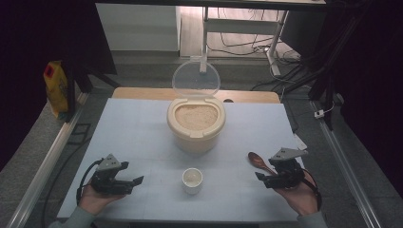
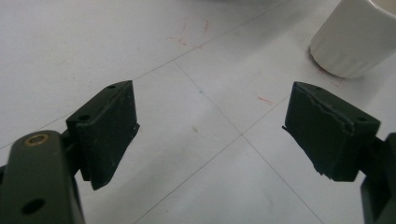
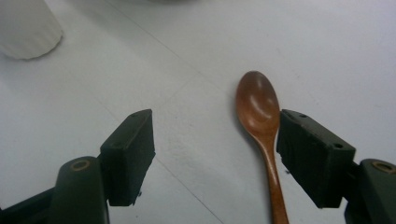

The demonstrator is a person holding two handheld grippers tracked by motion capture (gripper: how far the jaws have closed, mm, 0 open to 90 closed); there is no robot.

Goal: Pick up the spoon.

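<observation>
With its jaws spread and nothing between them, the right tool [image 3: 215, 154] hangs over the wooden spoon [image 3: 259, 121], which lies flat on the counter [image 1: 142, 123] right of the small cup [image 1: 192, 180], apparently freed or awaiting pickup

No legible text, label, brand or number in any view. The yellow bag [image 1: 56, 88] left of the surface [image 1: 133, 128] carries a red patch; its print is too small to read.

Bare mat [image 1: 142, 142] between grippers, cup [image 1: 192, 180] mid-front, rice container [image 1: 196, 124] blocking centre.
</observation>
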